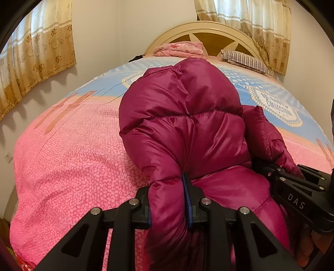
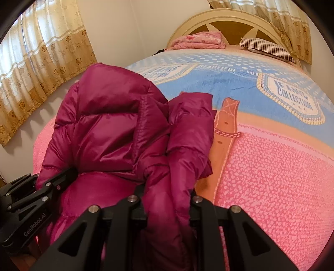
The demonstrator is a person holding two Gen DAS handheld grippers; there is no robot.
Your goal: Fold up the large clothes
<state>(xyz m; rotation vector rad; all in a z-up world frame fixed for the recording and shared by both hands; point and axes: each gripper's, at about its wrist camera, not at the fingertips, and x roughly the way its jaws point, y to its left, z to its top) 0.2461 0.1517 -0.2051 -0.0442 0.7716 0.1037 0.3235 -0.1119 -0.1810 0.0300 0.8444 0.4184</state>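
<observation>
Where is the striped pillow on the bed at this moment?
The striped pillow lies at the far right end of the bed in both wrist views, against the headboard, right of the folded pink blanket and beyond the magenta jacket.

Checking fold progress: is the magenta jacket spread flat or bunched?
Bunched: the jacket rises in a puffy heap on the bed, both grippers' fingers pinching its near edge.

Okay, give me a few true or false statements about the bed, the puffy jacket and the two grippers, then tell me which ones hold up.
1. The left gripper is clamped on the magenta down jacket. True.
2. The right gripper is empty. False: jacket fabric is pinched between its fingers.
3. The jacket hangs on the curtain. False: it rests on the bed cover.
4. A striped pillow lies near the headboard. True.
</observation>
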